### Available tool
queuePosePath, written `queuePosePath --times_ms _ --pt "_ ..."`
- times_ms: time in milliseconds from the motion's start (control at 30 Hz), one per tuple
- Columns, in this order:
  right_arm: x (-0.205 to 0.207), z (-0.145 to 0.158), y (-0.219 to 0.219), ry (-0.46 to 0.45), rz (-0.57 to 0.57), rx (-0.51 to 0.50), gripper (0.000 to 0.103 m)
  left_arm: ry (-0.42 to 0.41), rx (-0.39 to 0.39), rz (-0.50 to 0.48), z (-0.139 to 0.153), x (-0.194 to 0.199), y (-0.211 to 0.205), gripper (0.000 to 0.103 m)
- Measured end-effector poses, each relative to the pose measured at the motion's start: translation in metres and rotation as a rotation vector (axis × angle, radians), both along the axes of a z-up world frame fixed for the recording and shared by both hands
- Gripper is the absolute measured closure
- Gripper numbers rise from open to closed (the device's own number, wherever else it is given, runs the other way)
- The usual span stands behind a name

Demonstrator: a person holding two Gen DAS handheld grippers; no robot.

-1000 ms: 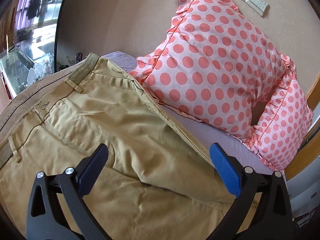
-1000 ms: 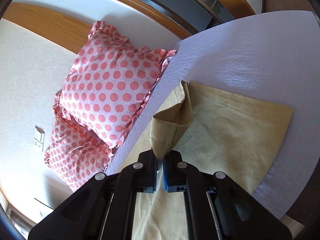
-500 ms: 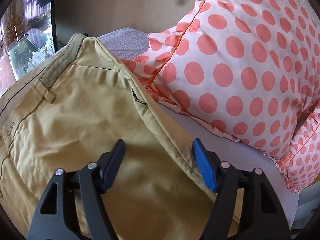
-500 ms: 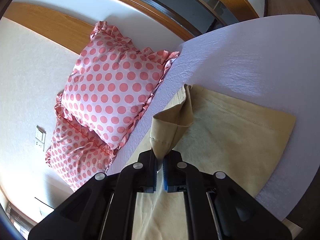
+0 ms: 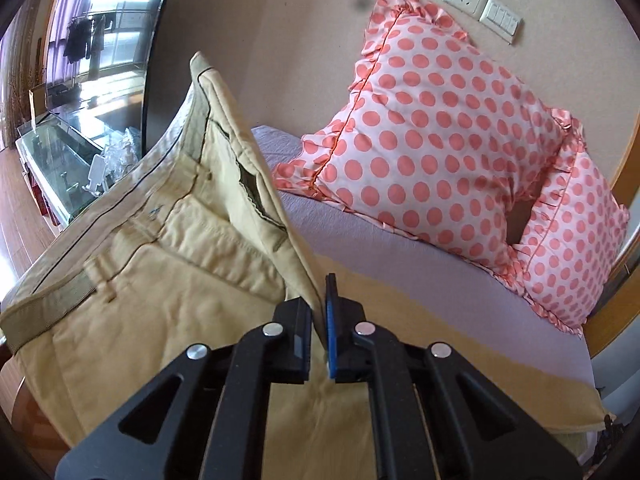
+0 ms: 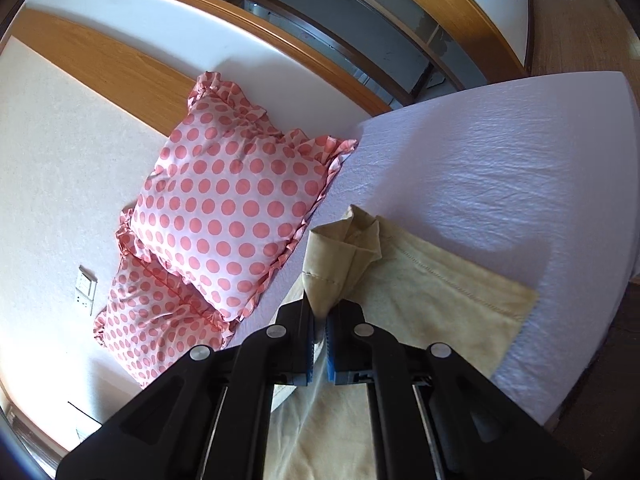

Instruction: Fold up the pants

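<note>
Tan pants [image 5: 168, 280] lie on a lilac bed sheet [image 5: 400, 264]. In the left wrist view my left gripper [image 5: 319, 320] is shut on the pants' far side edge near the waistband, which stands lifted in a peak. In the right wrist view my right gripper [image 6: 319, 328] is shut on the hem corner of a pant leg [image 6: 336, 264], raised off the sheet [image 6: 500, 168]; the rest of the leg [image 6: 440, 312] lies flat below.
Two pink polka-dot pillows [image 5: 432, 140] [image 6: 228, 204] lean on the wall at the bed head. Wall sockets [image 5: 480, 4] sit above them. A glass table [image 5: 60, 152] stands beyond the bed's left edge. A wooden frame [image 6: 280, 40] runs behind.
My left gripper went from open over the pants to shut on their edge and lifted the waist side. My right gripper kept its hold on the hem and rose slightly.
</note>
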State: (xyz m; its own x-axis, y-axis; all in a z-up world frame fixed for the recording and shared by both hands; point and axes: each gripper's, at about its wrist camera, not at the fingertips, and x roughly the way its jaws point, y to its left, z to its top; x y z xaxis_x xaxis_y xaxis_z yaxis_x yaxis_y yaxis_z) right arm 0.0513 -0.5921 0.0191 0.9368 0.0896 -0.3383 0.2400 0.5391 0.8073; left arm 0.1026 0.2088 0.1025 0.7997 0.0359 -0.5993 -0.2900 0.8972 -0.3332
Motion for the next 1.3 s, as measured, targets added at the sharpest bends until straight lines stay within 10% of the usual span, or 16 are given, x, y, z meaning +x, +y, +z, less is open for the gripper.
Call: queuePosePath --times_ms 267,933,1067,1300 --pt "-0.014 -0.025 -0.014 0.091 -0.026 0.014 0.098 0.060 -0.069 0.064 -0.064 -0.120 -0.006 0.097" --pt "-0.032 -0.028 -0.014 0.160 -0.035 -0.028 0.098 0.033 -0.131 0.039 -0.075 -0.132 0.005 0.090" --pt "-0.049 -0.017 -0.016 0.166 -0.121 -0.098 0.045 0.014 -0.118 0.019 -0.075 -0.138 0.003 0.087" --pt "-0.055 -0.023 -0.016 0.173 -0.128 -0.135 0.042 -0.038 -0.076 -0.002 -0.074 -0.156 0.000 0.078"
